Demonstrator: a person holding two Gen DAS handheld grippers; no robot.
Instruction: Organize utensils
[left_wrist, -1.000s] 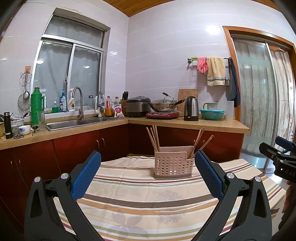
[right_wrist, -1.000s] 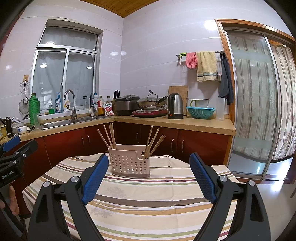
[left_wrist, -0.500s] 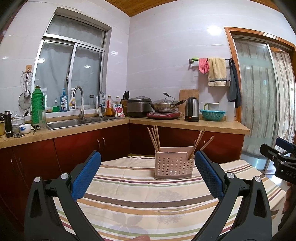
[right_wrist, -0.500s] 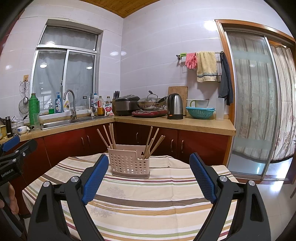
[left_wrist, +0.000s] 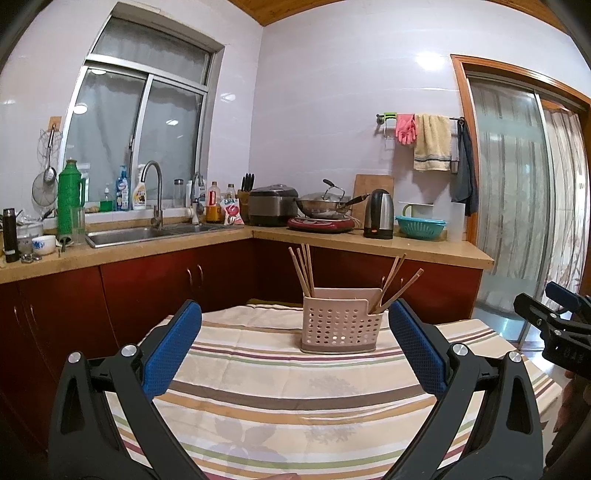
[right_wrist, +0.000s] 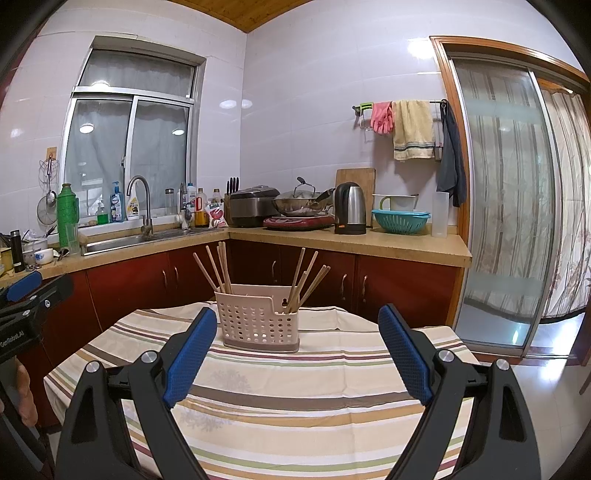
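Left claw (left_wrist: 294, 346): blue-padded fingers spread wide, nothing between them, held above the near part of the striped cloth-covered counter (left_wrist: 295, 398). Right claw (right_wrist: 297, 353): same, spread wide, empty, over the same surface; its tip also shows at the far right edge of the left wrist view.

Pink perforated plastic utensil holder (left_wrist: 338, 320) stands upright on the far middle of the cloth, clear of both claws. Two bunches of wooden chopsticks in it: left bunch (left_wrist: 303, 271) in the left compartment, leaning slightly left; right bunch (left_wrist: 396, 283) in the right compartment, splayed to the right. In the right wrist view the holder sits left of centre, just beyond the left fingertip (right_wrist: 190, 356).

Surface: cloth has beige, brown, maroon and green stripes with faint leaf prints, a few creases.

Room: kitchen with white tiled walls and wood ceiling. L-shaped tan worktop (left_wrist: 369, 243) over dark red cabinets behind. Far left: steel sink with curved tap (left_wrist: 155, 199) under a sliding window, green bottle (left_wrist: 68, 201) and cleaning bottles beside it. Far middle: knife block, grey rice cooker (left_wrist: 272, 205), lidded steel wok (left_wrist: 325, 206) on a red hob, black-and-steel kettle (left_wrist: 378, 214), teal colander (left_wrist: 421, 226). Wall rail holds a pink glove and beige towel (left_wrist: 431, 142). Right: wood-framed sliding glass door (right_wrist: 506, 206) with a striped curtain.
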